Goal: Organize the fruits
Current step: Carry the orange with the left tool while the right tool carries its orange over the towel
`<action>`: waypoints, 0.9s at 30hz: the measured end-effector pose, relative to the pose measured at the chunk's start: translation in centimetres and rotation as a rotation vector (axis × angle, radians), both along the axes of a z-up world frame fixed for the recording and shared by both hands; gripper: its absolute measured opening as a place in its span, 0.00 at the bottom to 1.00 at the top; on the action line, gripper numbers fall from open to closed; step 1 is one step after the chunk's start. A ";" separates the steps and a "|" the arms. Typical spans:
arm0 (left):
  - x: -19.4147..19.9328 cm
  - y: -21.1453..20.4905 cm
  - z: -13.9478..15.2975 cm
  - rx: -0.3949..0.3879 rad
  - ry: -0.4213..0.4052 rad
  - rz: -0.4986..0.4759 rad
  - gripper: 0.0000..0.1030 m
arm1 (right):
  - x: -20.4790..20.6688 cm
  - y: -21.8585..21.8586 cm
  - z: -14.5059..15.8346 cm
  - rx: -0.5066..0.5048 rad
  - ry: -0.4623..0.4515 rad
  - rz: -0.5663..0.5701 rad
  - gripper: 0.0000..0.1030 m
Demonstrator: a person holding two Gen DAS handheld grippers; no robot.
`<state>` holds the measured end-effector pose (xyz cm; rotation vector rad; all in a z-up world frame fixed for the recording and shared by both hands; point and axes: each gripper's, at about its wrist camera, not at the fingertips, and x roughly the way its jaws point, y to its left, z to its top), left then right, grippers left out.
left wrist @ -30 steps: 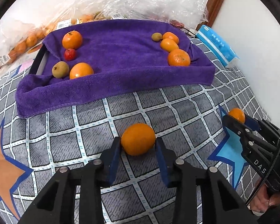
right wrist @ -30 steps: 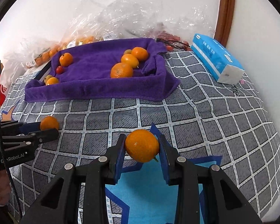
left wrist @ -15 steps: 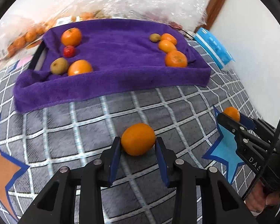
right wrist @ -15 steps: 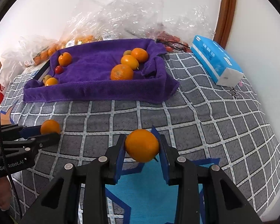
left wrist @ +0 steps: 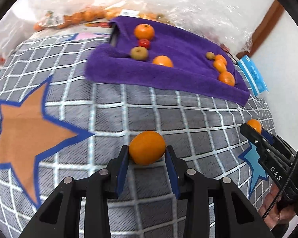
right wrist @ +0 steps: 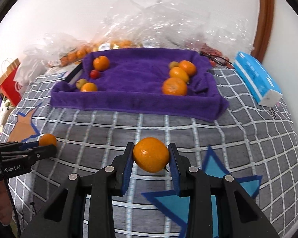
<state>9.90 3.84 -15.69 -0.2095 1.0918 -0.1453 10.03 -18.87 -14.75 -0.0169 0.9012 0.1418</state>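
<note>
My left gripper (left wrist: 147, 156) is shut on an orange mandarin (left wrist: 147, 147), held above the grey checked cover. My right gripper (right wrist: 151, 157) is shut on a second mandarin (right wrist: 151, 154) with a short stem. Each gripper shows in the other's view: the right gripper (left wrist: 255, 128) at the right edge, the left gripper (right wrist: 48, 141) at the left edge. Beyond both lies a purple towel-lined tray (right wrist: 133, 99). At the tray's left end lie two mandarins, a small red fruit (right wrist: 94, 74) and a greenish fruit. Three mandarins (right wrist: 174, 86) and a small green fruit are grouped at its right end.
Clear plastic bags (right wrist: 149, 25) of fruit are heaped against the wall behind the tray. A blue tissue pack (right wrist: 256, 81) lies right of the tray near a brown door frame. A red paper bag (right wrist: 10, 85) stands at the far left. Star patches mark the cover.
The left view has swung leftwards and rolled, so the tray now sits upper right and the orange star fills the left. The right gripper has moved closer to the tray. Both keep their mandarins.
</note>
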 end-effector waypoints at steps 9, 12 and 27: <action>-2.1 3.1 1.2 -0.002 -0.023 0.068 0.34 | -0.8 2.1 1.3 0.002 -0.024 0.042 0.33; -2.5 3.8 1.6 -0.005 -0.030 0.088 0.34 | -1.1 2.6 1.9 -0.003 -0.034 0.050 0.33; -3.6 4.9 3.3 -0.018 -0.068 0.116 0.34 | -2.4 3.4 4.2 -0.025 -0.064 0.064 0.33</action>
